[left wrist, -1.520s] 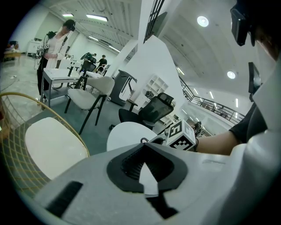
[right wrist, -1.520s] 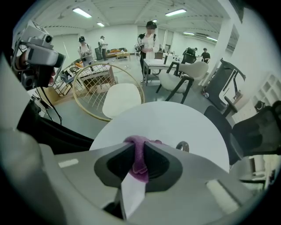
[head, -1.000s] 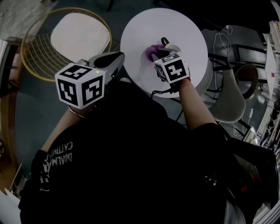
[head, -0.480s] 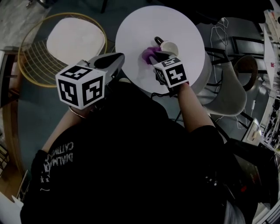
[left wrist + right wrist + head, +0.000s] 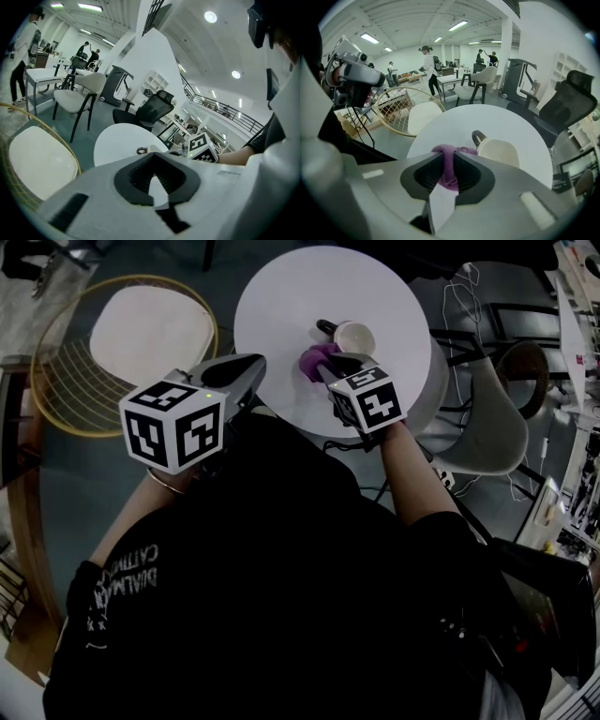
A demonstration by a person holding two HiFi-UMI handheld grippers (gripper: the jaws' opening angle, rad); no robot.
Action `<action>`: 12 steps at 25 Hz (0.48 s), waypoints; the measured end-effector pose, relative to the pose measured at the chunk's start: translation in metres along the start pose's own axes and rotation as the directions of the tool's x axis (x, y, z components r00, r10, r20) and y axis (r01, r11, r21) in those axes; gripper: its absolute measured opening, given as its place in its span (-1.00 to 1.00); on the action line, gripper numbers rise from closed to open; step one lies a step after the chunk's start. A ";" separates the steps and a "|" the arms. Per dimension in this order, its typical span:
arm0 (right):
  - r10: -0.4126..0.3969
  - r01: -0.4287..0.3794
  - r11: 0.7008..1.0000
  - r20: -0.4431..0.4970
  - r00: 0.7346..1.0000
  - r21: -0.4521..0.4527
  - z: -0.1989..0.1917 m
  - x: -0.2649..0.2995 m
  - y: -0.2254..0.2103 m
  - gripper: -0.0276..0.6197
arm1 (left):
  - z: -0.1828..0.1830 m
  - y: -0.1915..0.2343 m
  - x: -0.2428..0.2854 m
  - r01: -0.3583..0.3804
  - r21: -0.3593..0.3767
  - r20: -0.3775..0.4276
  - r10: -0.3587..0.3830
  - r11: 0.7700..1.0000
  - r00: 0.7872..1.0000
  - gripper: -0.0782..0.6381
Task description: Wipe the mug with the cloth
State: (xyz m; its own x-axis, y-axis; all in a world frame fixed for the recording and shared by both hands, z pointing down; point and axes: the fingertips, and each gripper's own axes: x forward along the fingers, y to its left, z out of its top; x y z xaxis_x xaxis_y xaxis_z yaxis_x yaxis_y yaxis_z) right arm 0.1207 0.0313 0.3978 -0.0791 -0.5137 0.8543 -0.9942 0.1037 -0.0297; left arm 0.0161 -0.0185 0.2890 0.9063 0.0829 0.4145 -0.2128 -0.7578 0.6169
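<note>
Right gripper [image 5: 449,165] has its 2 jaws clamped on the small purple cloth [image 5: 450,161], a bunched fold of it pinched between the pads and pressed against the side of the cream ceramic mug [image 5: 499,152]. The mug sits near the middle of the round white table [image 5: 478,119], its dark loop handle pointing away.

The cloth looks soft, limp and light, so it should mould to the mug's curve. The mug looks stiff, glazed, slippery and breakable. With nothing bracing it, a sideways rub could slide or tip it. The handle or the rim seems the best place for a steadying hold.

Only the right gripper view shows the pinch itself. From the head view, the marker cube covers those jaws, yet the left gripper [image 5: 246,371] shows hanging at the table's [image 5: 281,296] near edge, well apart from the mug [image 5: 354,337]. Its own view shows the left gripper's [image 5: 154,174] jaws together on nothing.
</note>
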 end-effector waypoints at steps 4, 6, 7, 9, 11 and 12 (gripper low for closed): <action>0.027 -0.027 0.999 0.003 1.000 0.045 -0.007 -0.006 0.002 -0.69 | -0.001 -0.005 0.007 0.017 0.010 -0.016 -0.017 1.000 1.000 -0.78; 0.029 -0.030 0.997 0.008 1.000 0.067 -0.012 -0.008 0.000 -0.69 | -0.002 -0.007 0.011 0.026 0.017 -0.025 -0.025 1.000 0.999 -0.78; 0.028 -0.029 0.997 0.010 1.000 0.077 -0.014 -0.009 0.000 -0.69 | -0.002 -0.008 0.013 0.030 0.021 -0.029 -0.029 0.999 0.999 -0.78; 0.026 -0.027 0.995 0.011 1.000 0.094 -0.018 -0.011 -0.002 -0.69 | -0.002 -0.010 0.016 0.037 0.028 -0.040 -0.036 0.999 0.999 -0.78; 0.024 -0.025 0.994 0.009 1.000 0.104 -0.023 -0.014 -0.005 -0.69 | -0.001 -0.013 0.020 0.045 0.035 -0.050 -0.043 0.998 0.998 -0.78; 0.022 -0.023 0.994 0.007 1.000 0.109 -0.025 -0.015 -0.007 -0.69 | -0.001 -0.014 0.023 0.048 0.038 -0.056 -0.046 0.998 0.997 -0.78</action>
State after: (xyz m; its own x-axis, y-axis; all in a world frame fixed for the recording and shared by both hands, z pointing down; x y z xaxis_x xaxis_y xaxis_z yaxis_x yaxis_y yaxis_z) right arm 0.1308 0.0598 0.3987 -0.1018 -0.5176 0.8495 -0.9941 0.0217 -0.1059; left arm 0.0398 -0.0058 0.2906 0.8933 0.1540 0.4222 -0.1547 -0.7766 0.6107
